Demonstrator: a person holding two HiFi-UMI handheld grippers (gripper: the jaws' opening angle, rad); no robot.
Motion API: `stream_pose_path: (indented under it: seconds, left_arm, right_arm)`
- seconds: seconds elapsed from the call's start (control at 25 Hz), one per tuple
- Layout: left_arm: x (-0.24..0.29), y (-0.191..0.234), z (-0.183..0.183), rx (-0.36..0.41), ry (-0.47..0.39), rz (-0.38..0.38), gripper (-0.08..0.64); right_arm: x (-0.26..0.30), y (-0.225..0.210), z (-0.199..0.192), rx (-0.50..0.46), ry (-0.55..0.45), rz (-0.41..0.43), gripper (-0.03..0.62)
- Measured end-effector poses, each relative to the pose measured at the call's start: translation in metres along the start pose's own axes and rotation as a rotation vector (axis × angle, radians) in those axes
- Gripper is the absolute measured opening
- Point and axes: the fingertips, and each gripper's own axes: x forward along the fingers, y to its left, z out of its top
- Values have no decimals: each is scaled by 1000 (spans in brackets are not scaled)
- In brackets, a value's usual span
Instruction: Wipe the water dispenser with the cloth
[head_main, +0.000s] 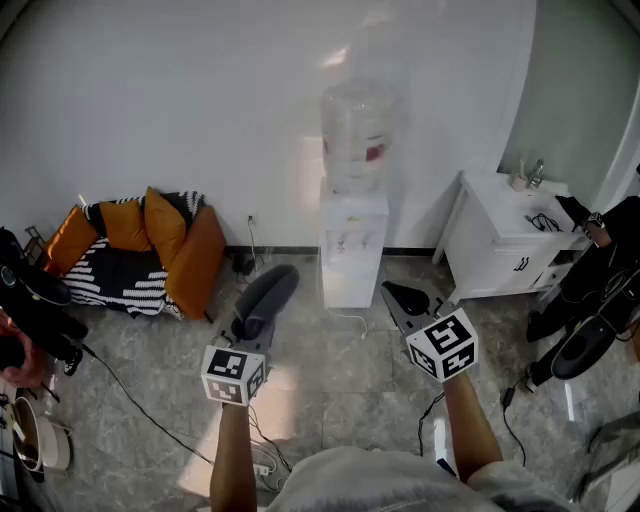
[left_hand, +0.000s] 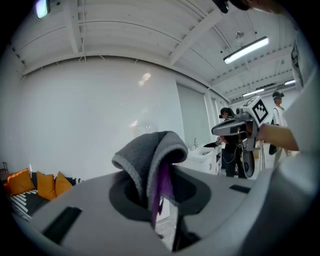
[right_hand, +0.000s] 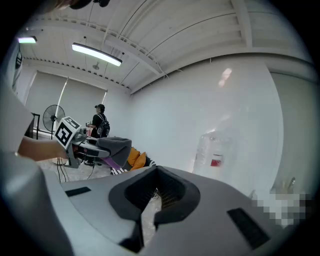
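1. Grey cloth is pinched in the left gripper's closed jaws, folded over above them.
2. The right gripper is closed and empty.
3. The dispenser stands ahead against the wall, apart from both.

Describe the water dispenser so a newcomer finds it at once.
Midway along the white back wall stands the water dispenser, a slim white box on the floor between an orange sofa at left and a white sink cabinet at right. Only it carries a big clear bottle with a red label.
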Motion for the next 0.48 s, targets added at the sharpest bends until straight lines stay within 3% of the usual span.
stream_pose_path:
  seconds: [0.24,0.48]
  left_arm:
    - [-3,7,-4,15,-5,-12,75]
    - [-6,22,-7,43,-8,-38,75]
  right_arm:
    - [4,4,-1,4,2,-15,14]
    - [13,14,8,81,-55,-5,15]
